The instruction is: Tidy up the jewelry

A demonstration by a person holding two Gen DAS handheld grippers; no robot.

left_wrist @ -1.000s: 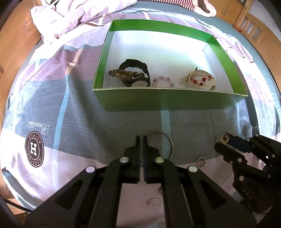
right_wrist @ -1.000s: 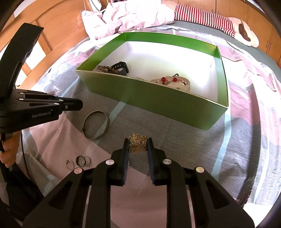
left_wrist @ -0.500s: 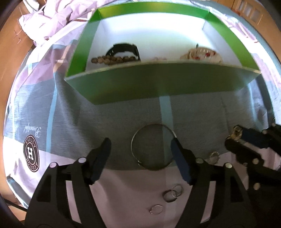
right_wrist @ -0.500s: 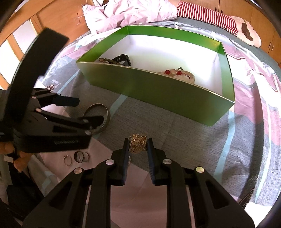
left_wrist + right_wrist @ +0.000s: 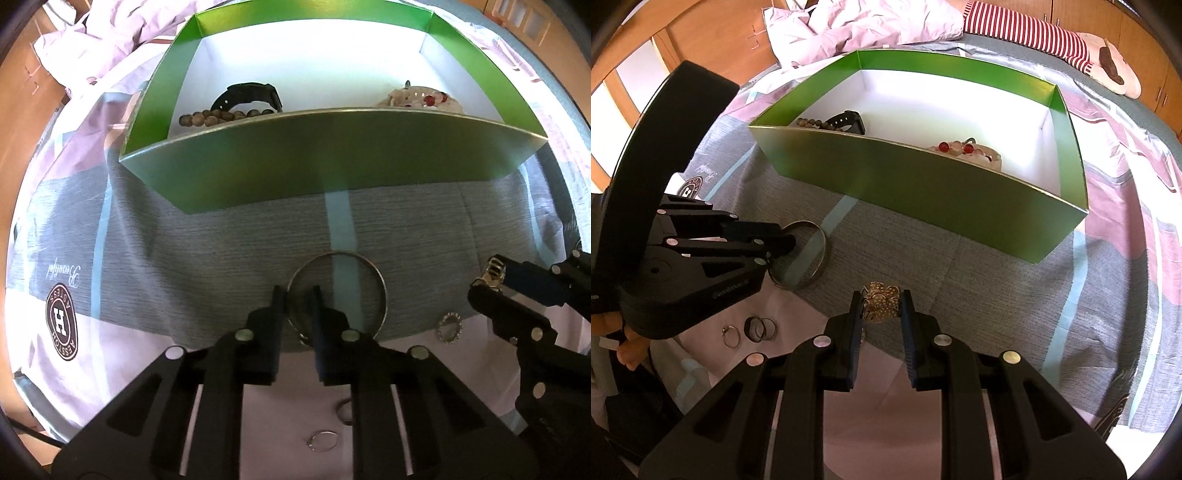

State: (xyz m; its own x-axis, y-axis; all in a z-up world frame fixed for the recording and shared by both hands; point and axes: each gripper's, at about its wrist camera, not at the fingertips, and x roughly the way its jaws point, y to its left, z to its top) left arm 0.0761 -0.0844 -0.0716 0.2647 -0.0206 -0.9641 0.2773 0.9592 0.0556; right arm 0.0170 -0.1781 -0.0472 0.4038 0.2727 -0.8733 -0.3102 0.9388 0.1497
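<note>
The bangle (image 5: 337, 291) lies on the bedspread before the green box (image 5: 332, 177), the left claw (image 5: 297, 295) having narrowed from wide open astride its near rim, pickup imminent; right view: right claw (image 5: 880, 304) still clamps the gold brooch (image 5: 881, 302).

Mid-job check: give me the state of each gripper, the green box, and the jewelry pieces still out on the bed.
left gripper: fingers astride the bangle's rim, nearly closed
right gripper: shut on gold brooch
bangle: flat on the bedspread
green box: open, holding watch and bracelets
toothed ring: loose on the bedspread
small rings: loose, ungripped
</note>
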